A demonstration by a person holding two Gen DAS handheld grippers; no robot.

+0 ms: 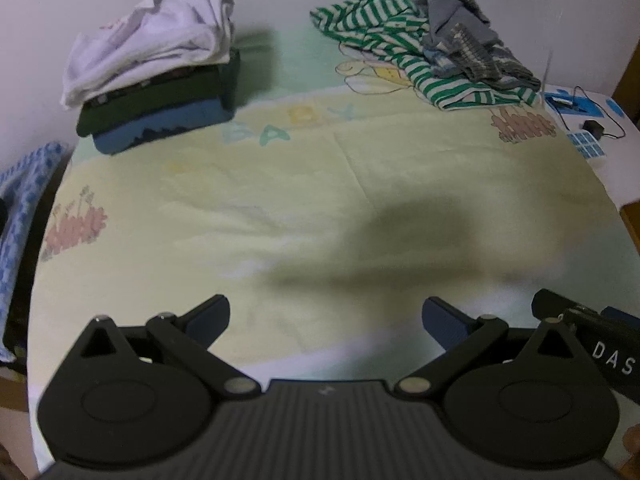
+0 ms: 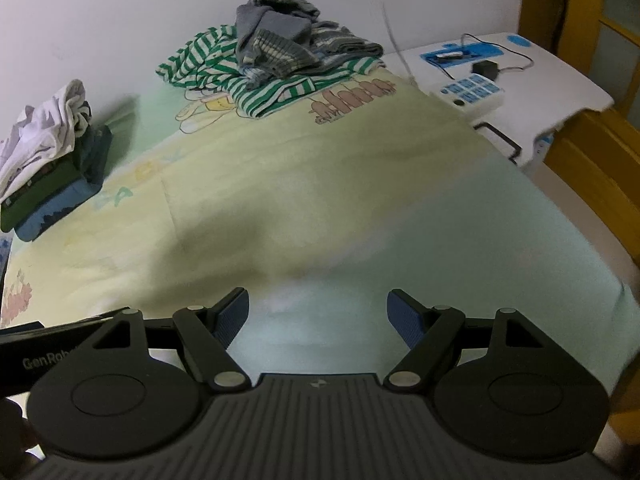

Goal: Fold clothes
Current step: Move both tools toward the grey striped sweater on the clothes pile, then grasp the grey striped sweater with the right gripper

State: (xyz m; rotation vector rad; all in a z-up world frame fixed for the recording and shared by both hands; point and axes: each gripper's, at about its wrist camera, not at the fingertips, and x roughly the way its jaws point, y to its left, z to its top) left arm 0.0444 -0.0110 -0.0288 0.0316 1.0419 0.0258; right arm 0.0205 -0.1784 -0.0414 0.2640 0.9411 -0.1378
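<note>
A heap of unfolded clothes lies at the far right of the bed: a green-and-white striped garment (image 1: 404, 40) (image 2: 224, 64) with a grey knitted one (image 1: 464, 40) (image 2: 280, 36) on top. At the far left stands a stack of folded clothes (image 1: 160, 112) (image 2: 52, 188), dark green over blue, with a crumpled white garment (image 1: 152, 40) (image 2: 44, 132) on top. My left gripper (image 1: 326, 320) hangs open over the near part of the bed, nothing between its fingers. My right gripper (image 2: 318, 316) is open too, beside it, well short of both piles.
The bed is covered by a pale yellow and green sheet (image 1: 280, 208) (image 2: 320, 184) printed with "BABY". A white side table (image 2: 520, 76) (image 1: 600, 128) with a blue-buttoned device and a cable stands at the right, a yellow wooden frame (image 2: 592, 136) beyond it. A white wall lies behind.
</note>
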